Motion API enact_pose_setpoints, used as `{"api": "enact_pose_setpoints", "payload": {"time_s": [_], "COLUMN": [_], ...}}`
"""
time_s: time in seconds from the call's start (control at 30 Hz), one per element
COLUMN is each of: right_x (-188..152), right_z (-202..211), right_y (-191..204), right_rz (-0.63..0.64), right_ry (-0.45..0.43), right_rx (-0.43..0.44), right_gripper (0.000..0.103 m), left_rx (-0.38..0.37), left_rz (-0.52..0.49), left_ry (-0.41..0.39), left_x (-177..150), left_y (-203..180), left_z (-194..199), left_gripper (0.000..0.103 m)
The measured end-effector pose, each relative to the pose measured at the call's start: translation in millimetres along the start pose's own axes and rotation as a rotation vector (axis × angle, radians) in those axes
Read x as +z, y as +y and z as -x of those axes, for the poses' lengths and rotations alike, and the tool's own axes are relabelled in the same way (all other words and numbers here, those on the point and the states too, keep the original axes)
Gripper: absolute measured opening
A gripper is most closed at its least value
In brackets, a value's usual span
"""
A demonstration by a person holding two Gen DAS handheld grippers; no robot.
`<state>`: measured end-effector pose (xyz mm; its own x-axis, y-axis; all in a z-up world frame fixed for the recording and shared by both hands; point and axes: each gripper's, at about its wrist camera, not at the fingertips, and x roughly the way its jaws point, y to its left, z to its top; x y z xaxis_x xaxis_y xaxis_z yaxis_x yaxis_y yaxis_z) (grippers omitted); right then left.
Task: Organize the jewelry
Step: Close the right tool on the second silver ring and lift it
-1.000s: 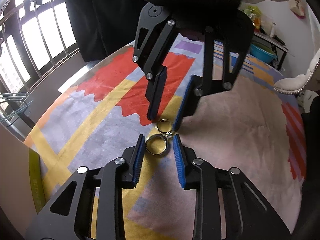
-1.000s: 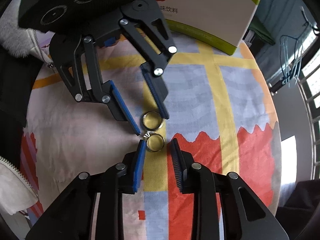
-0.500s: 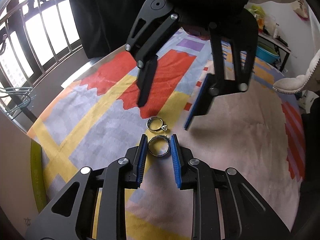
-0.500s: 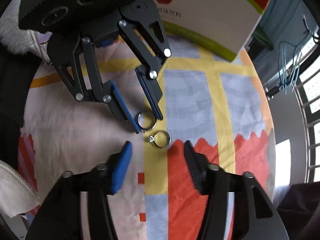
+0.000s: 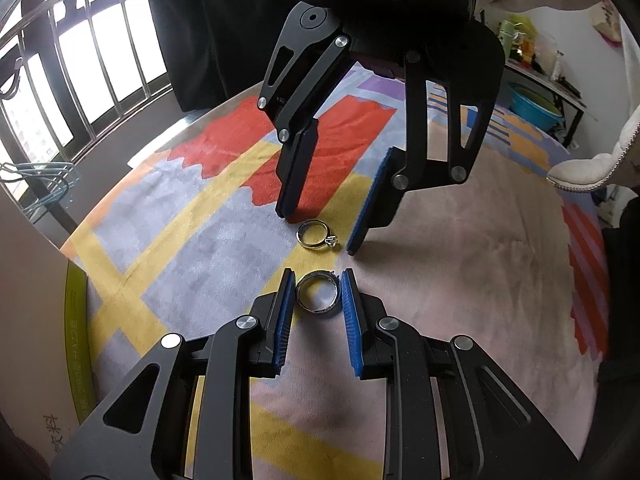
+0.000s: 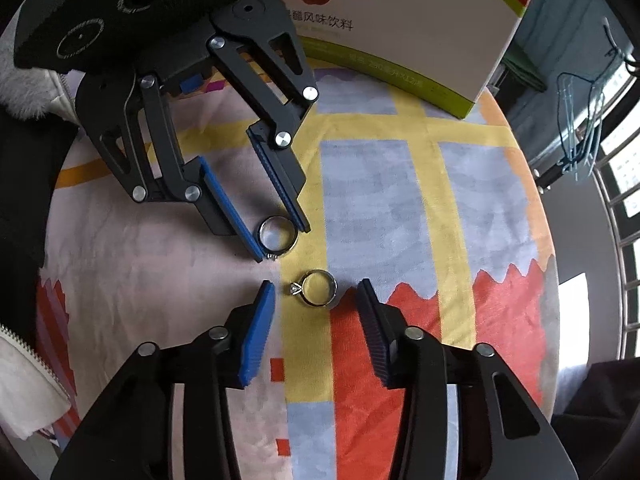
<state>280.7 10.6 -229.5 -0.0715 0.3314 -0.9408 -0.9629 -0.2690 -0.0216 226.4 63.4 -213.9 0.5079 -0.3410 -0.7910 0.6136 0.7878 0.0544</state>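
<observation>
Rings lie on a patchwork cloth (image 5: 192, 240): the left gripper (image 5: 318, 280) pinches a plain band (image 5: 319, 293) between narrow blue pads, while the right gripper (image 6: 316, 294) stands wide around a stone-set ring (image 6: 318, 288). Closing squarely across that ring's hoop, clear of the stone, looks the safest grasp.

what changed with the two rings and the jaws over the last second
The right gripper opened and let go of the stone ring, which now lies free on the cloth, apart from the wide band. The left gripper stays shut on that band.
</observation>
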Motion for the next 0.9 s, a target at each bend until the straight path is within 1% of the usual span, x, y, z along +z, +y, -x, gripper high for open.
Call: {"api": "enact_pose_setpoints", "payload": {"time_s": [0.03,0.17,0.27,0.33,0.6,0.67,0.8,0.9], "right_x": [-4,-8,-10,-11,-14,-14,-15,-17], "right_z": [-2,-1,1,1,4,4,10,20], "right_y": [-7,-8,-4,1,0,0,-2,-4], "right_rz": [-0.009,-0.032,-0.034,-0.031,-0.103,-0.104,-0.122,-0.148], "right_ry": [-0.007,-0.029,-0.031,-0.034,-0.055,-0.055,-0.075,-0.095], "right_rx": [0.0,-0.005,-0.005,0.001,0.013,0.017,0.014,-0.003], "right_gripper": [0.041,0.039,0.032,0.024,0.023,0.023,0.023,0.023], "left_rx": [0.0,-0.001,0.0,0.0,0.004,0.005,0.026,0.042], "left_rz": [0.005,0.024,0.023,0.025,0.019,0.018,0.02,0.059], "left_ry": [0.0,-0.004,-0.004,-0.003,0.015,0.019,0.025,0.019], "left_x": [1,0,-1,-1,1,1,0,5], "left_y": [0,0,1,0,0,-1,-3,1], "left_z": [0,0,1,1,2,3,8,19], "left_gripper": [0.022,0.022,0.022,0.022,0.022,0.022,0.022,0.022]}}
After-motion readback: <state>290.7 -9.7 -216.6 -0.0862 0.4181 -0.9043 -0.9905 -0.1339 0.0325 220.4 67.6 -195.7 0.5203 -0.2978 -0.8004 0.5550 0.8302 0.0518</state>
